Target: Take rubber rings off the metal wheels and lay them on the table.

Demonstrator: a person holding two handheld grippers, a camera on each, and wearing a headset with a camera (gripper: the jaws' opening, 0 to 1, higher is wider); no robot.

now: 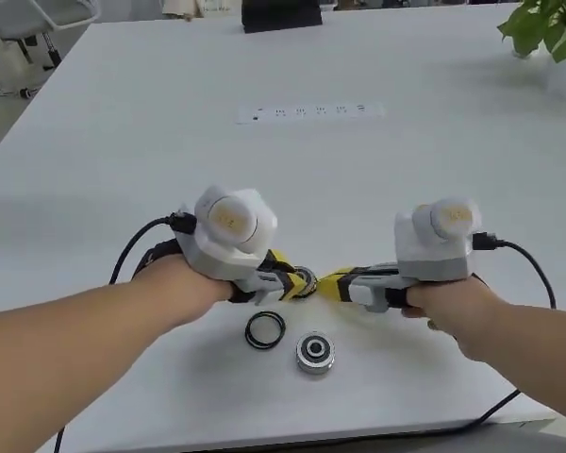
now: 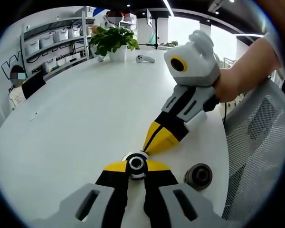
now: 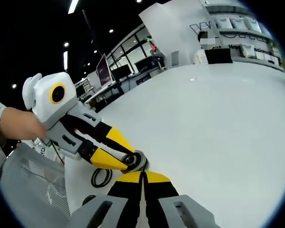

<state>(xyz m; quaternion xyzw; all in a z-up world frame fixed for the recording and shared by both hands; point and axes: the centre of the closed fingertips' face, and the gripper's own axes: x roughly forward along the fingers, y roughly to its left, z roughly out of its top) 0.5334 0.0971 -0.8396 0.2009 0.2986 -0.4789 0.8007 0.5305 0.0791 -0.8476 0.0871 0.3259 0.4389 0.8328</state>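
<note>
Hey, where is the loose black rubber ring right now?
In the head view the rubber ring lies flat on the table, just left of the loose metal wheel, between the left hand-held gripper and the near table edge.

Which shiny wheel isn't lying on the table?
The wheel pinched in the left gripper; the other wheel lies flat beside the loose black ring.

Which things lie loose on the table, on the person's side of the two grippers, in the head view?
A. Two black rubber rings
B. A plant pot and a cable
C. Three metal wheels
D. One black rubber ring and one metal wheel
D: a single black rubber ring lies flat on the table, and one metal wheel sits just beside it.
</note>
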